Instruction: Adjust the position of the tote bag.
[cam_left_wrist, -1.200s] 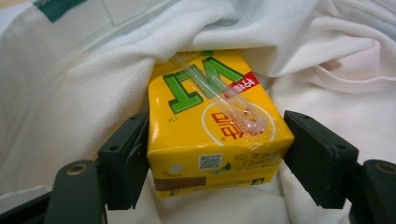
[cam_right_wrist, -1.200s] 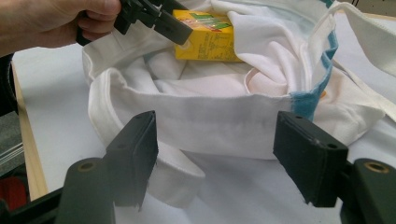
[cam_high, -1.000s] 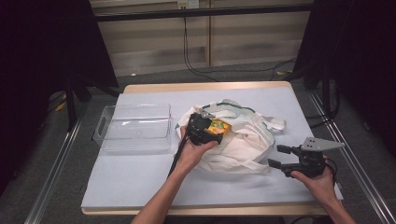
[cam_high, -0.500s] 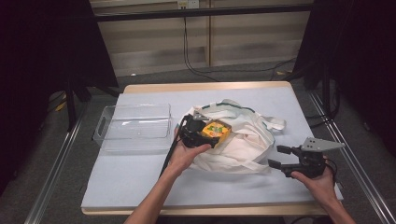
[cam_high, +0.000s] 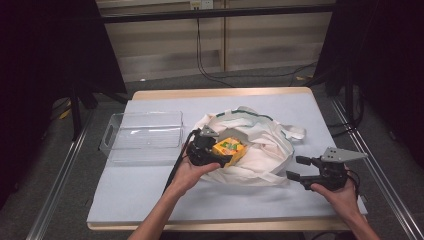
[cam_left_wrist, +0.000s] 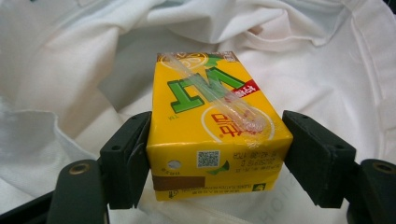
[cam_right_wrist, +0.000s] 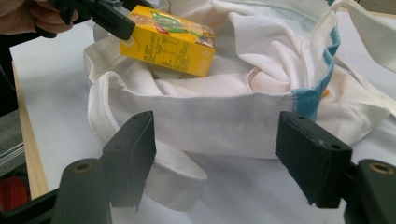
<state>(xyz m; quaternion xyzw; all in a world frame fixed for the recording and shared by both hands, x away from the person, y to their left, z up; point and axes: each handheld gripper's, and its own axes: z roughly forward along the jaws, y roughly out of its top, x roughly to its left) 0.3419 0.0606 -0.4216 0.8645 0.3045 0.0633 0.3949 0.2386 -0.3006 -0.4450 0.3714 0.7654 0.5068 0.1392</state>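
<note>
A light blue table (cam_high: 150, 200) carries a rumpled white tote bag (cam_high: 265, 145), with a clear plastic tray (cam_high: 142, 137) just left of it. Over the bag's mouth, the left gripper (cam_high: 220, 155) clamps a yellow juice carton (cam_left_wrist: 215, 121). The right gripper (cam_high: 299, 168) rests near the bag's edge, jaws wide, gripping nothing.

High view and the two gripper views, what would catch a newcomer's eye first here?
The bright yellow juice carton stands out first, clamped between the left gripper jaws just above the open white tote bag at the middle of the table. To the bag's left lies a clear plastic tray. The right gripper waits with its jaws open near the table's right edge, pointed at the bag.
</note>
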